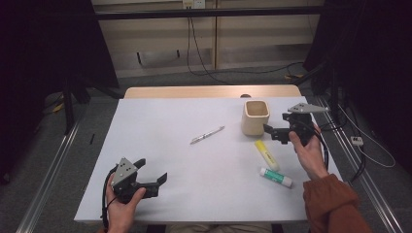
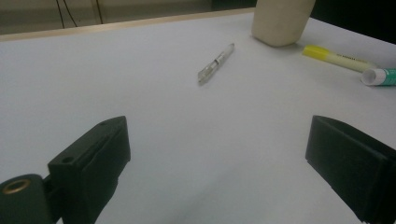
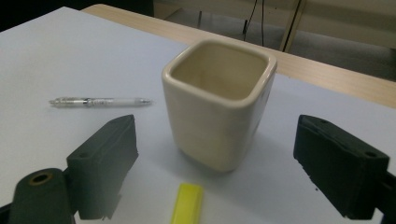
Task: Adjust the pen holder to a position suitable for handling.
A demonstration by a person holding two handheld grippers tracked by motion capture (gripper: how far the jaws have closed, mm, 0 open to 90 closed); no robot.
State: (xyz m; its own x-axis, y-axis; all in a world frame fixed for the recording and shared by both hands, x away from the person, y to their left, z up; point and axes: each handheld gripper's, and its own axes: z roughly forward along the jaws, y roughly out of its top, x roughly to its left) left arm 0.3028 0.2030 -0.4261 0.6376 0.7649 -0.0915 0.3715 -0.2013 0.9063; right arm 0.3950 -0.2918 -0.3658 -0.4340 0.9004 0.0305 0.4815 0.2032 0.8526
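A cream square cup stands upright and empty at the table's right. My right gripper is held open just to the right of it. In the right gripper view its black jaws stand wide apart on either side of the cup, close in front and not touching it. A clear pen lies mid-table. Near the front left edge my left gripper is open and holds nothing. Its own view has the jaws spread over bare table, pointing toward the pen.
A yellow highlighter and a white-and-green glue stick lie in front of the cup, near my right hand. The white table ends in a wooden strip at the far side. Cables run across the floor beyond.
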